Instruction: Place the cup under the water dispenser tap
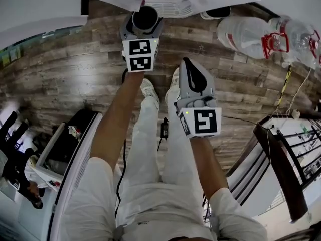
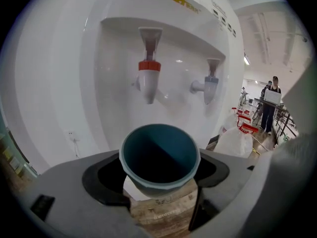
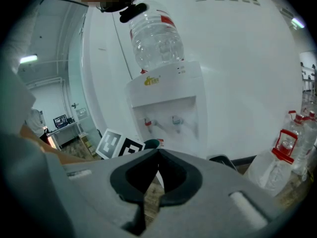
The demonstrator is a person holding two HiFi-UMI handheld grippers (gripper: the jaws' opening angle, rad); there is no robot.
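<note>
A teal cup [image 2: 159,157] sits upright between the pads of my left gripper [image 2: 161,170], which is shut on it. The cup hangs in front of the white water dispenser [image 2: 74,83], a little below its red tap [image 2: 148,78]; the blue tap [image 2: 211,86] is to the right. In the head view the left gripper [image 1: 143,26] with the cup [image 1: 145,18] reaches toward the dispenser [image 1: 170,4]. My right gripper [image 1: 193,79] stays further back, its jaws shut on nothing [image 3: 159,152]. The right gripper view shows the whole dispenser [image 3: 166,103] and the cup [image 3: 151,144].
Large clear water jugs [image 1: 251,34] with red handles lie on the wooden floor right of the dispenser [image 3: 282,152]. An inverted bottle [image 3: 156,38] tops the dispenser. A person [image 2: 270,108] stands far off. A dark railing [image 1: 281,164] is at my right.
</note>
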